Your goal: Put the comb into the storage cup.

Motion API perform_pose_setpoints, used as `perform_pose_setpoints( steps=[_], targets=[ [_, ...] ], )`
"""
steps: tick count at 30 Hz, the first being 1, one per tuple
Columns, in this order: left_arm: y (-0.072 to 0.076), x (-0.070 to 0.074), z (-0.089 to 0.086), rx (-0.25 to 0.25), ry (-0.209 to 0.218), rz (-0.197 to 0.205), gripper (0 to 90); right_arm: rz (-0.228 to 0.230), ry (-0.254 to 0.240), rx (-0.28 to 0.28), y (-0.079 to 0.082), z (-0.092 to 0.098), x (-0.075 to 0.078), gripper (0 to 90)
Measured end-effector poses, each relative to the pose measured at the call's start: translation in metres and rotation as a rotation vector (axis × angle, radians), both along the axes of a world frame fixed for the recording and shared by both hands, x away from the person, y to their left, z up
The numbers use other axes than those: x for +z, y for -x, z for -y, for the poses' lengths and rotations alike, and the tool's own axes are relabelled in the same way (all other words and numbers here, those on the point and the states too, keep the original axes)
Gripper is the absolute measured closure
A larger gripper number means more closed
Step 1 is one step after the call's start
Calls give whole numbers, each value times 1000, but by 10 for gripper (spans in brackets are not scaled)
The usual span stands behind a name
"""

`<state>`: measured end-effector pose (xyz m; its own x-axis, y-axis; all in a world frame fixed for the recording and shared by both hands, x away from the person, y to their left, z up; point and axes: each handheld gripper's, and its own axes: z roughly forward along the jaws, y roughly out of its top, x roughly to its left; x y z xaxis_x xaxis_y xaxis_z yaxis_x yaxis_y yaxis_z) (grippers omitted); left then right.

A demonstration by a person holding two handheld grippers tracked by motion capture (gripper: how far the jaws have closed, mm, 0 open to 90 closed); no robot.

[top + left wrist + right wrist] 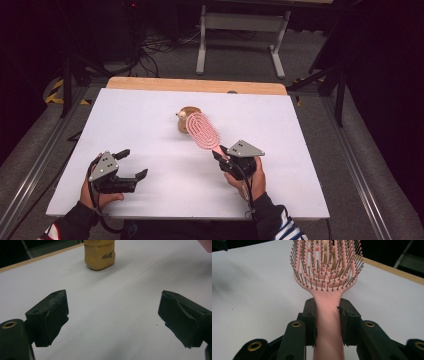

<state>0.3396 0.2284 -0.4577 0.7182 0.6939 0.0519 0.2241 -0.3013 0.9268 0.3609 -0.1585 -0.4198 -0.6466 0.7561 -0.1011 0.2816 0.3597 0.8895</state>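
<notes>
Step in hand: I judged it to be carrying the pink hairbrush to the small tan plush toy to brush it.
Right gripper: I had it clenched on the hairbrush handle, both jaws pressed flat against the neck just below the head, as the right gripper view showed.
Hairbrush position: it was lifted off the white worktop, head angled away from me, its far end overlapping the plush toy in the high view. I could not tell whether the bristles touched the toy.
Left gripper: I had it released, jaws wide apart and holding nothing, low over the worktop at my near left.
Plush toy: it stood upright near the worktop's middle, straight ahead of the left gripper and well apart from it.
Technique: I judged it best to keep the grip firm, so the handle would not pivot, and to stroke lightly.
Risk: the toy looked light; a hard stroke could tip it.
Support: the free left gripper could steady the toy.
</notes>
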Motion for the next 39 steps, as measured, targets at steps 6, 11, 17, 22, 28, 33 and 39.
perform_pose_setpoints(
  steps=[6,11,17,22,28,33,39],
  targets=[
    [-13,9,12,-14,38,5,61,38,14,12,-3,2,-2,700],
    [-25,18,30,-43,63,36,80,46,9,23,-2,-2,-3,700],
    [-32,28,46,-62,97,27,128,85,15,28,7,-10,-4,700],
    [-31,36,65,-101,72,7,139,109,25,40,15,-18,-6,700],
    [-30,41,83,-167,79,-14,125,141,33,58,22,-26,-6,700],
    [-40,45,96,-221,89,-74,125,160,33,65,26,-30,-6,700],
    [-46,51,107,-269,156,-117,165,173,25,76,29,-32,-7,699]
  ],
)
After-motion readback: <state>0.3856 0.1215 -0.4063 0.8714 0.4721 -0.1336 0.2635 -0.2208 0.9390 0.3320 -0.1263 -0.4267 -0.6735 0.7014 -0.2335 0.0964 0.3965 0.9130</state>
